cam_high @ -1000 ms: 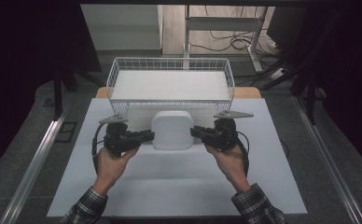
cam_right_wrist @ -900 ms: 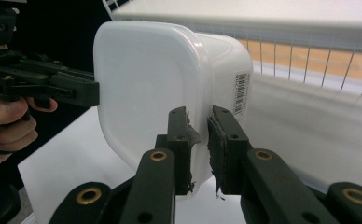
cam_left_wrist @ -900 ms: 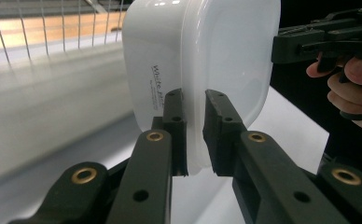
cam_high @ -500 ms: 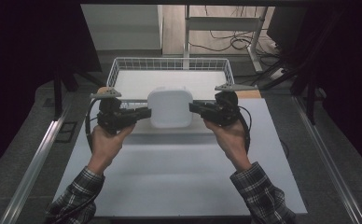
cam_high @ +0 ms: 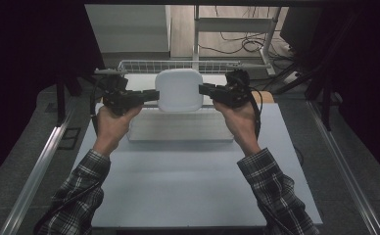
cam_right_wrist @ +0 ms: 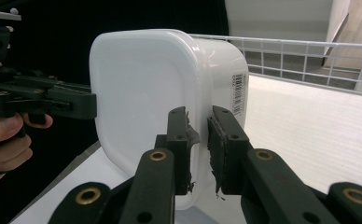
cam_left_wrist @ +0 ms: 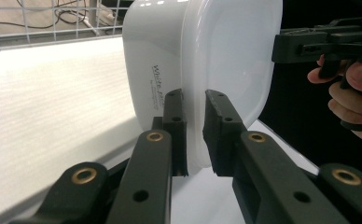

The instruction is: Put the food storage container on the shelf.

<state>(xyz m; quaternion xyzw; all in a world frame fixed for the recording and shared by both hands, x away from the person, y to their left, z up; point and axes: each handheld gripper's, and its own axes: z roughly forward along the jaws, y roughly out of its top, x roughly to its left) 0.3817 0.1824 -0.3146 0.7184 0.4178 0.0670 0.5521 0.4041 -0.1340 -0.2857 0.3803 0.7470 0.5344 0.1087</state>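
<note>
White plastic container with rounded corners and a lid (cam_high: 179,90) was off the table, held between both grippers above the near edge of the white wire basket (cam_high: 144,64). Left gripper (cam_high: 149,94) had its black jaws nearly closed, pinching the container's rim on one side; in the left gripper view (cam_left_wrist: 195,133) the rim sat clamped between the pads. Right gripper (cam_high: 206,89) gripped the opposite rim likewise, jaws narrow (cam_right_wrist: 198,144). Container stood on edge in both gripper views, small printed lettering on its side wall. Pale grey table mat (cam_high: 198,186) lay below.
</note>
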